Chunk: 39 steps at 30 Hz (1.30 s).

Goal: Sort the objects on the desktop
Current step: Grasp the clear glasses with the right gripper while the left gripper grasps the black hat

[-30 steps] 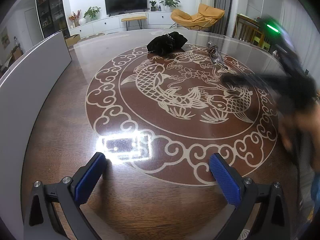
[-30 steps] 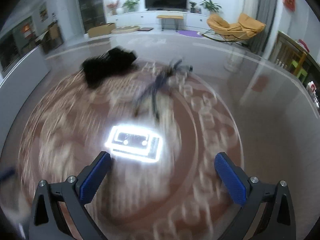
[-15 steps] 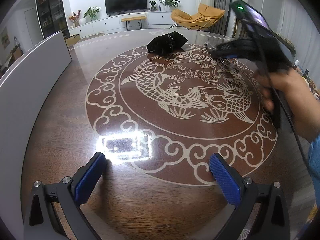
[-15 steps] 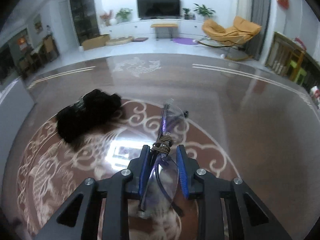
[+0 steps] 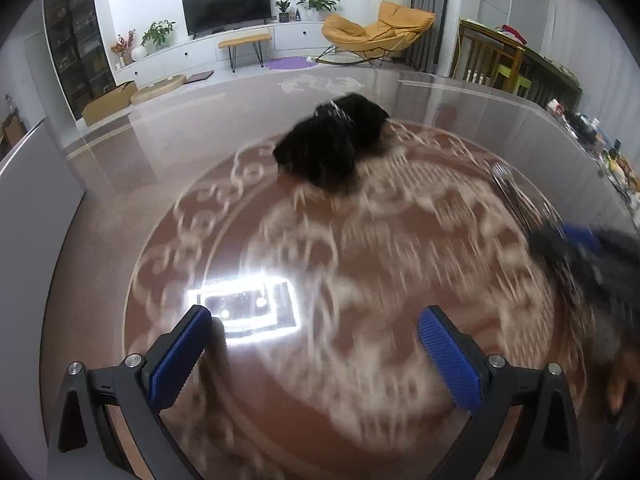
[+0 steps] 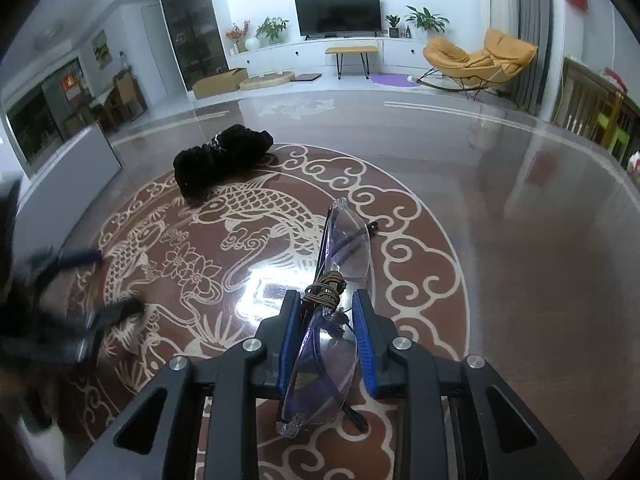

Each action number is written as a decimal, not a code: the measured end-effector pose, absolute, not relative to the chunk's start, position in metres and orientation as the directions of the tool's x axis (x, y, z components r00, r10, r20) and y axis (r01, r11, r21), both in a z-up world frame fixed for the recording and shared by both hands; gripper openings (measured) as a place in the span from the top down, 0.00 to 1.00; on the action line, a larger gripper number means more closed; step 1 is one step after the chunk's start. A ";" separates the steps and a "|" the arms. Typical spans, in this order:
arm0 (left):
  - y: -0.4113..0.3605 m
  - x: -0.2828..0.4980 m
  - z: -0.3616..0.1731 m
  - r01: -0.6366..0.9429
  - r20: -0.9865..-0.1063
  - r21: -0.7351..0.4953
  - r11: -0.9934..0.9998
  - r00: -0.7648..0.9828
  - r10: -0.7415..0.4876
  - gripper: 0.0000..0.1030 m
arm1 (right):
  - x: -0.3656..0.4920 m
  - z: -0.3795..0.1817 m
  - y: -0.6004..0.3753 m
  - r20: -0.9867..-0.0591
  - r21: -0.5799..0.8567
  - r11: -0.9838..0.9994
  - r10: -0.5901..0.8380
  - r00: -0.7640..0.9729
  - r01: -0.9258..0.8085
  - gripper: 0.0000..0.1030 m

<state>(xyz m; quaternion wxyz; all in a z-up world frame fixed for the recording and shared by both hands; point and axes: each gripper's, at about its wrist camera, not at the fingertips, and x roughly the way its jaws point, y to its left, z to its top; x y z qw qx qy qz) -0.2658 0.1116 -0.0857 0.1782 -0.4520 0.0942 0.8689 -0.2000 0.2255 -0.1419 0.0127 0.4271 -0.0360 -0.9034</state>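
From the left wrist view, the left gripper (image 5: 316,354) has its blue fingers (image 5: 448,360) spread wide with nothing between them, only the bright glare of a lamp on the patterned desk (image 5: 120,208) just ahead of the left finger. Well beyond the fingertips, a little right of their midline, lies a black bundle (image 5: 332,148), soft-looking and lumpy; what it is I cannot tell through the blur. Far off to the right of the fingers the right gripper (image 5: 576,240) shows only as a dark smear. From the right wrist view, the right gripper (image 6: 326,308) has just been closing, and its fingers (image 6: 362,320) stand nearly together, pinching a pair of clear glasses (image 6: 332,320) at the bridge, where a brown cord (image 6: 326,286) is wound. One lens juts ahead of the fingertips, the other lies back between the finger arms. The bundle sits far ahead and to the left of these fingers. To my eye the step in hand is picking up the glasses; next they want lifting clear of the desk without slipping or twisting, while the free left gripper looks bound for the bundle.
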 end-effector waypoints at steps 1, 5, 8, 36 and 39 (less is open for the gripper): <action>0.115 -0.273 -0.086 -0.396 -0.819 0.003 -0.918 -0.528 0.225 0.00 | -0.201 -0.142 0.223 -0.772 0.061 -0.998 -0.042 -0.634 -0.008 0.73; 0.125 -0.292 -0.086 -0.407 -0.819 0.003 -0.913 -0.526 0.232 0.00 | -0.205 -0.142 0.222 -0.776 0.021 -1.000 -0.012 -0.630 -0.007 0.73; 0.131 -0.303 -0.086 -0.421 -0.818 0.002 -0.907 -0.522 0.241 0.00 | -0.205 -0.142 0.218 -0.778 -0.013 -1.000 0.015 -0.629 -0.007 0.73; 0.140 -0.314 -0.078 -0.393 -0.777 0.012 -0.919 -0.582 0.239 0.64 | -0.204 -0.144 0.211 -0.769 -0.091 -0.996 0.078 -0.634 -0.013 0.73; 0.112 -0.268 -0.078 -0.335 -0.777 0.007 -0.942 -0.595 0.205 0.64 | -0.204 -0.144 0.210 -0.769 -0.095 -0.995 0.081 -0.634 -0.013 0.73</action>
